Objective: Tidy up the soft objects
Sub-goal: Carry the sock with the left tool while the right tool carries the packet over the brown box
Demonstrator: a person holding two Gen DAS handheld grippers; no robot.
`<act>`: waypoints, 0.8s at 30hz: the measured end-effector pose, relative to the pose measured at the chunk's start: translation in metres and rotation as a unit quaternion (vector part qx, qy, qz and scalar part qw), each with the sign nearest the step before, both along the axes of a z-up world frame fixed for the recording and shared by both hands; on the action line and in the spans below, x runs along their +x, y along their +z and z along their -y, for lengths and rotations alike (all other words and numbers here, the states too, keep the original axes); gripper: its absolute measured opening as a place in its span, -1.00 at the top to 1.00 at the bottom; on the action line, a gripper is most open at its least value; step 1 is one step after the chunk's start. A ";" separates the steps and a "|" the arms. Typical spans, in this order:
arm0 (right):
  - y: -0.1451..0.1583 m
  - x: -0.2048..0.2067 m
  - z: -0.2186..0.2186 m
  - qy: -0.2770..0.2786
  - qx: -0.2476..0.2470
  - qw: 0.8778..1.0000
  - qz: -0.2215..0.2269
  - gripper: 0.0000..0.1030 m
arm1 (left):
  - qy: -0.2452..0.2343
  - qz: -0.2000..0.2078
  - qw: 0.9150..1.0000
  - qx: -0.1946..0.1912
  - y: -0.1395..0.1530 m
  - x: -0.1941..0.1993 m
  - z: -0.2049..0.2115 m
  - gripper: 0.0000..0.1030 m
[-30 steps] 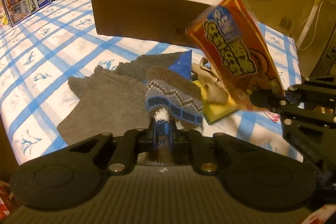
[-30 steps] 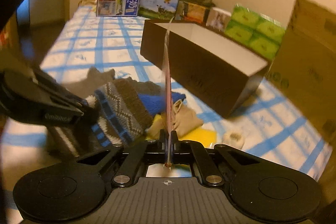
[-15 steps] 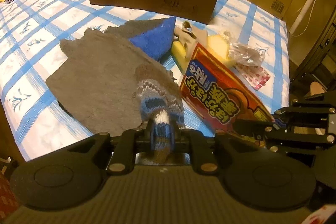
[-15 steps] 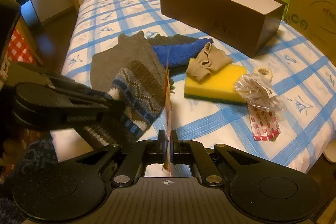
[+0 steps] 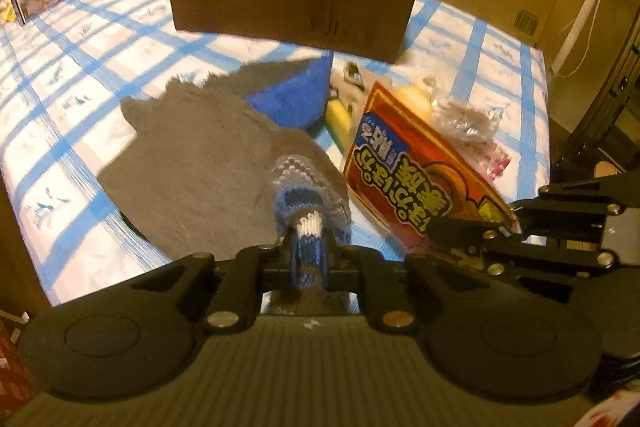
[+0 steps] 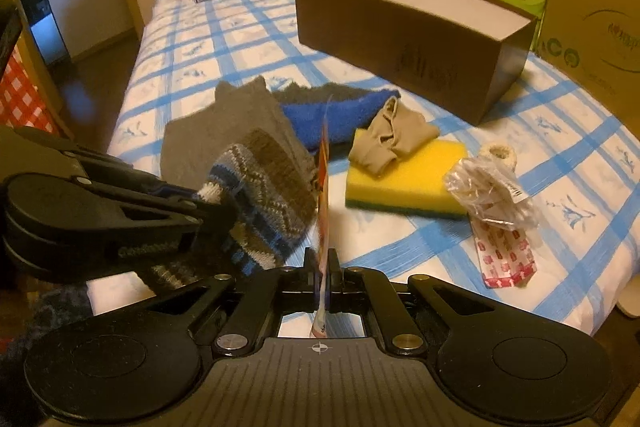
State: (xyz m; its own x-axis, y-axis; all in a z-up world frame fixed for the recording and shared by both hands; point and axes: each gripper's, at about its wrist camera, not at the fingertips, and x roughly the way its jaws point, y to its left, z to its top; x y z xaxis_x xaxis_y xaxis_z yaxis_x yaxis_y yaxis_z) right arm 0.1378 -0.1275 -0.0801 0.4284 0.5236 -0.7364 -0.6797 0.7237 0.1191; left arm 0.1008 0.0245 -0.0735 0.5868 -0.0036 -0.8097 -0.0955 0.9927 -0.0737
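Observation:
My left gripper (image 5: 308, 259) has its jaws closing on the cuff of a blue, white and brown knitted sock (image 5: 306, 187), held above a grey cloth (image 5: 200, 163). In the right wrist view the left gripper (image 6: 224, 211) holds that sock (image 6: 264, 187) at the left. My right gripper (image 6: 322, 267) is shut on a red and orange snack packet (image 6: 323, 179), seen edge-on. The packet (image 5: 416, 179) slants low at the right, with the right gripper (image 5: 436, 227) on its lower corner. A blue cloth (image 6: 340, 115) lies behind the grey one.
An open brown box (image 6: 400, 39) stands at the back of the blue-checked bed (image 6: 224, 39). A yellow sponge (image 6: 412, 179) carries a beige cloth (image 6: 396, 139). A clear bag (image 6: 488, 191), a red-white packet (image 6: 504, 255) and a small white roll (image 6: 498, 153) lie right. Cartons line the far edge.
The snack packet has come down from in front of the box to low at the right. The left gripper has drawn the knitted sock back off the pile, and the grey cloth shows more.

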 end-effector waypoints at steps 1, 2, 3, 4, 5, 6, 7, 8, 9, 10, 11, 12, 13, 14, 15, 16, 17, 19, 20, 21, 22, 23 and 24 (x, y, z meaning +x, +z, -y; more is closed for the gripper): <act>0.005 -0.001 0.004 -0.003 0.011 1.000 0.001 0.96 | 0.001 0.007 1.000 0.003 0.006 -0.003 0.000 0.83; 0.010 -0.002 0.007 -0.006 0.021 1.000 0.002 0.96 | 0.003 0.015 1.000 0.004 0.012 -0.005 0.000 0.83; 0.017 -0.003 0.010 -0.009 0.029 1.000 0.007 0.96 | 0.004 0.022 1.000 0.005 0.018 -0.007 0.000 0.83; 0.023 -0.005 0.012 -0.011 0.033 0.999 0.014 0.96 | 0.005 0.031 0.999 0.006 0.026 -0.010 0.000 0.83; 0.030 -0.006 0.016 -0.015 0.039 0.999 0.022 0.96 | 0.006 0.038 0.999 0.007 0.033 -0.011 0.000 0.83; 0.036 -0.007 0.018 -0.018 0.044 0.999 0.024 0.96 | 0.007 0.047 0.999 0.008 0.041 -0.013 0.000 0.83; 0.042 -0.007 0.020 -0.021 0.049 0.998 0.024 0.96 | 0.007 0.053 0.999 0.009 0.048 -0.014 0.000 0.83; 0.047 -0.007 0.023 -0.024 0.056 0.998 0.023 0.96 | 0.007 0.059 0.998 0.010 0.055 -0.014 -0.001 0.83; 0.052 -0.007 0.026 -0.028 0.060 0.998 0.023 0.96 | 0.007 0.062 0.998 0.012 0.060 -0.012 -0.001 0.83; 0.057 -0.006 0.027 -0.030 0.061 0.997 0.025 0.96 | 0.006 0.067 0.998 0.015 0.066 -0.010 -0.002 0.83; 0.062 -0.004 0.028 -0.032 0.062 0.997 0.028 0.96 | 0.005 0.074 0.997 0.019 0.072 -0.007 -0.004 0.83; 0.067 -0.002 0.029 -0.034 0.065 0.997 0.031 0.96 | 0.005 0.081 0.996 0.022 0.078 -0.003 -0.005 0.83; 0.071 0.002 0.030 -0.034 0.069 0.997 0.033 0.96 | 0.006 0.085 0.996 0.023 0.082 0.001 -0.007 0.83; 0.075 0.007 0.030 -0.035 0.073 0.996 0.033 0.96 | 0.007 0.087 0.996 0.022 0.086 0.007 -0.010 0.83; 0.078 0.012 0.030 -0.038 0.076 0.996 0.032 0.96 | 0.006 0.088 0.996 0.020 0.090 0.015 -0.013 0.83; 0.081 0.017 0.030 -0.040 0.079 0.996 0.030 0.96 | 0.006 0.091 0.996 0.020 0.094 0.023 -0.016 0.83; 0.084 0.023 0.030 -0.042 0.082 0.995 0.030 0.96 | 0.005 0.094 0.995 0.021 0.098 0.030 -0.018 0.83; 0.089 0.036 0.029 -0.046 0.085 0.995 0.029 0.96 | 0.002 0.102 0.994 0.025 0.108 0.049 -0.023 0.83; 0.092 0.044 0.028 -0.047 0.087 0.995 0.029 0.96 | 0.001 0.106 0.994 0.026 0.112 0.058 -0.026 0.83; 0.096 0.054 0.027 -0.049 0.091 0.994 0.030 0.96 | -0.001 0.110 0.994 0.026 0.116 0.070 -0.029 0.83; 0.100 0.063 0.026 -0.052 0.094 0.994 0.031 0.96 | -0.002 0.113 0.993 0.025 0.121 0.081 -0.032 0.83; 0.105 0.073 0.025 -0.054 0.099 0.993 0.033 0.96 | -0.004 0.117 0.993 0.024 0.125 0.093 -0.035 0.83; 0.110 0.083 0.023 -0.057 0.104 0.992 0.035 0.96 | -0.005 0.120 0.992 0.023 0.129 0.103 -0.037 0.83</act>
